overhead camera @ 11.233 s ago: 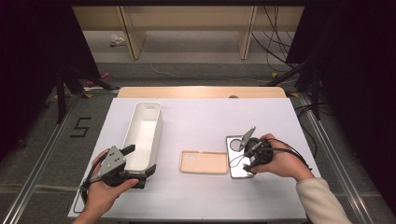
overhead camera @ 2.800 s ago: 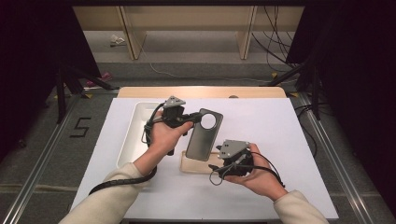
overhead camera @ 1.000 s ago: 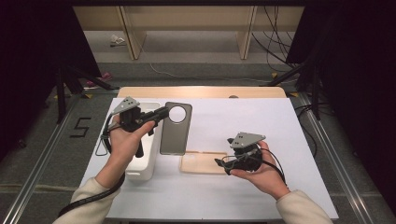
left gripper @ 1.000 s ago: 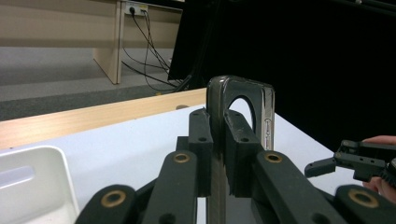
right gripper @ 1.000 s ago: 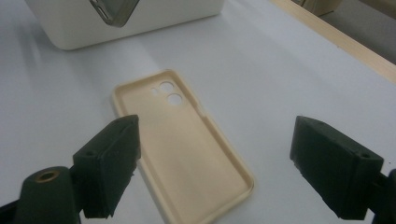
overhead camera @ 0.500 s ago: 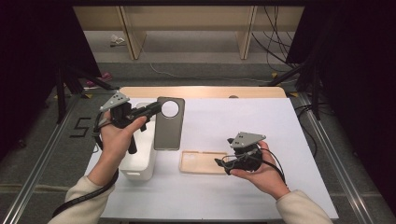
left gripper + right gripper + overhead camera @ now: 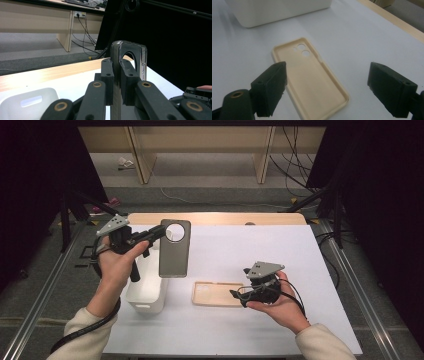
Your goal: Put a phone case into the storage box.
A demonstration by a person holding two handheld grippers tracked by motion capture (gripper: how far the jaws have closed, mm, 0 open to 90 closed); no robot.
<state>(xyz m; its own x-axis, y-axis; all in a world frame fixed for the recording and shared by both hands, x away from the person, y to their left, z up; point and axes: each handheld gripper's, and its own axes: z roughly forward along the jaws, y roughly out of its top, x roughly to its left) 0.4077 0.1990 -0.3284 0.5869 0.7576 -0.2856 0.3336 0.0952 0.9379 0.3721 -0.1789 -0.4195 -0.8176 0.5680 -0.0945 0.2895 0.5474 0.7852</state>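
My left gripper [image 7: 161,231] is shut on the top edge of a dark grey phone case [image 7: 174,251] with a round camera hole. The case hangs upright in the air beside the white bin [image 7: 146,285]. In the left gripper view the case [image 7: 130,53] is pinched edge-on between the black fingers [image 7: 107,75]. A beige phone case [image 7: 218,293] lies open side up on the white table [image 7: 260,250]. My right gripper [image 7: 237,295] is open, low over the table just right of it. The beige case [image 7: 312,75] lies ahead of the wide-apart jaws.
The white bin [image 7: 277,10] stands on the left part of the table. A wooden strip [image 7: 215,218] runs along the table's far edge. Beyond it are cables and wooden furniture legs on the floor. Dark stands flank the table on both sides.
My left gripper has carried the dark case leftward and a little up, from near the table's middle to beside the white bin. The right gripper has stayed put.
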